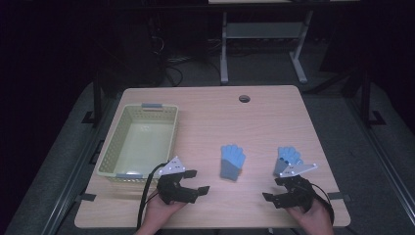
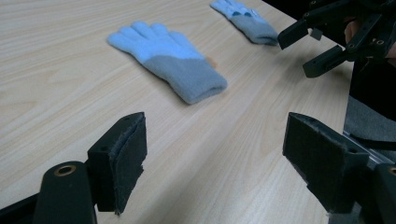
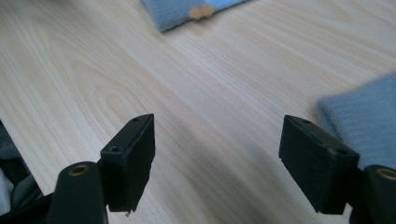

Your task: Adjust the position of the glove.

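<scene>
**Both grippers spread wide over the near table edge, two gloves ahead of them**

Far left: a pale yellow-green basket [image 1: 138,142] on the wooden table [image 1: 274,112], slotted walls, grey tabs on its near and far rims. Nothing visible inside it.

Left gripper [image 1: 194,181], just off the basket's near right corner, held in the person's left hand [image 1: 161,210] at the table's near edge. Jaws stand wide apart with nothing between them; in the left gripper view the two padded fingers [image 2: 123,158] frame bare wood. Black cable trails back off the table. Grey three-cornered plate on top.

Centre: first glove [image 1: 232,162], light blue fingers, grey-blue cuff, flat on the wood, fingers pointing away from the person. It sits between the two grippers, a little ahead of both, touching neither. The left gripper view looks straight at it [image 2: 170,63], cuff end nearest.

Right: second glove [image 1: 288,157], same colours, also flat, fingers pointing away. Its cuff end lies just beside the right gripper's grey plate; the high view does not settle whether they touch.

Right gripper [image 1: 274,190], held in the right hand [image 1: 313,215] at the near right of the table, jaws likewise wide, gripping nothing. Right gripper view: bare wood between the fingers [image 3: 130,156], a grey-blue cuff [image 3: 369,126] just past the right-hand jaw.
</scene>
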A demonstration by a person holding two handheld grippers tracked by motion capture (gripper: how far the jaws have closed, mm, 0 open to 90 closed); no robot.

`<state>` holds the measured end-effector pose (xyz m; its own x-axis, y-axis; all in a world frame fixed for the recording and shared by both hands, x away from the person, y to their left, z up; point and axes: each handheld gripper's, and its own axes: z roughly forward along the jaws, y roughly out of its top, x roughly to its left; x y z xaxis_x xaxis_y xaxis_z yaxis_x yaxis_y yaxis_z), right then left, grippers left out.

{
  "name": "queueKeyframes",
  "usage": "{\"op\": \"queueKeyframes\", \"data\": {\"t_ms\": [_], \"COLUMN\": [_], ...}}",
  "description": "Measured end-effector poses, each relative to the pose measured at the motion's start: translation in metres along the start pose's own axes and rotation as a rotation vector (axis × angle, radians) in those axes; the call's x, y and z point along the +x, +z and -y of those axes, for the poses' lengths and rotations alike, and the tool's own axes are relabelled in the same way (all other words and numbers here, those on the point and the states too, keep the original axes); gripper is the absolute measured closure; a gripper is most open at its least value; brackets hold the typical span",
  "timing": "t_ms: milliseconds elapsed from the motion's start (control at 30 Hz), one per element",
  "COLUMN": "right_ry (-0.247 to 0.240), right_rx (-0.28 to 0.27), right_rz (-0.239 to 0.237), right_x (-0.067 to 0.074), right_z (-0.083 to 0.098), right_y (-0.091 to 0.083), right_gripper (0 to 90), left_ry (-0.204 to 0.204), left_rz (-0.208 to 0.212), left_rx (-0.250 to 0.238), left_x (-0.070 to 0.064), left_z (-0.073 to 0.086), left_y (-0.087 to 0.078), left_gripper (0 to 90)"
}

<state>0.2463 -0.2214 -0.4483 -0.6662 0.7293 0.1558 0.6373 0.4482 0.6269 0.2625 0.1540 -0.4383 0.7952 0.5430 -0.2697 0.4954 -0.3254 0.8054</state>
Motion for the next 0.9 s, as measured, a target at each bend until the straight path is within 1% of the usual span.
{"op": "queueKeyframes", "data": {"t_ms": [167, 233, 267, 400, 467, 500, 567, 633, 667, 733, 767, 900], "right_ry": [0.004, 0.003, 0.004, 0.002, 0.004, 0.014, 0.029, 0.038, 0.038, 0.052, 0.063, 0.081], "right_rx": [-0.003, -0.005, 0.014, 0.017, 0.009, 0.008, -0.002, 0.012, 0.013, 0.014, 0.026, 0.038], "right_rz": [-0.001, -0.003, -0.001, 0.002, 0.008, 0.006, 0.008, 0.016, 0.022, 0.031, 0.032, 0.045], "right_x": [0.000, -0.001, -0.002, -0.004, -0.010, -0.012, -0.018, -0.024, -0.027, -0.032, -0.036, -0.047], "right_z": [0.000, -0.001, -0.004, -0.013, -0.019, -0.020, -0.024, -0.027, -0.029, -0.032, -0.034, -0.041], "right_y": [-0.001, -0.001, -0.002, -0.006, -0.011, -0.012, -0.015, -0.018, -0.019, -0.021, -0.022, -0.025], "right_gripper": [27.0, 27.0, 26.5, 26.5, 26.7, 26.7, 27.7, 28.1, 28.1, 28.7, 28.8, 30.3], "left_ry": [-0.006, -0.002, 0.002, 0.002, -0.003, -0.009, -0.007, -0.005, -0.004, -0.009, -0.013, -0.018], "left_rz": [0.006, 0.006, 0.009, 0.012, 0.013, 0.015, 0.020, 0.019, 0.020, 0.022, 0.024, 0.033], "left_rx": [0.000, 0.003, 0.004, -0.011, -0.016, -0.018, -0.014, -0.013, -0.012, -0.015, -0.018, -0.034], "left_x": [0.000, -0.001, -0.001, -0.002, -0.002, -0.003, -0.003, -0.003, -0.003, -0.002, -0.002, -0.002], "left_z": [0.001, 0.001, 0.001, 0.000, 0.001, 0.001, 0.002, 0.002, 0.002, 0.002, 0.002, 0.001], "left_y": [0.000, 0.001, 0.001, -0.002, -0.002, -0.002, -0.001, -0.001, 0.000, 0.000, 0.000, -0.001], "left_gripper": [21.2, 21.1, 21.1, 21.1, 20.8, 20.8, 20.7, 20.5, 20.4, 20.4, 20.4, 20.4]}}
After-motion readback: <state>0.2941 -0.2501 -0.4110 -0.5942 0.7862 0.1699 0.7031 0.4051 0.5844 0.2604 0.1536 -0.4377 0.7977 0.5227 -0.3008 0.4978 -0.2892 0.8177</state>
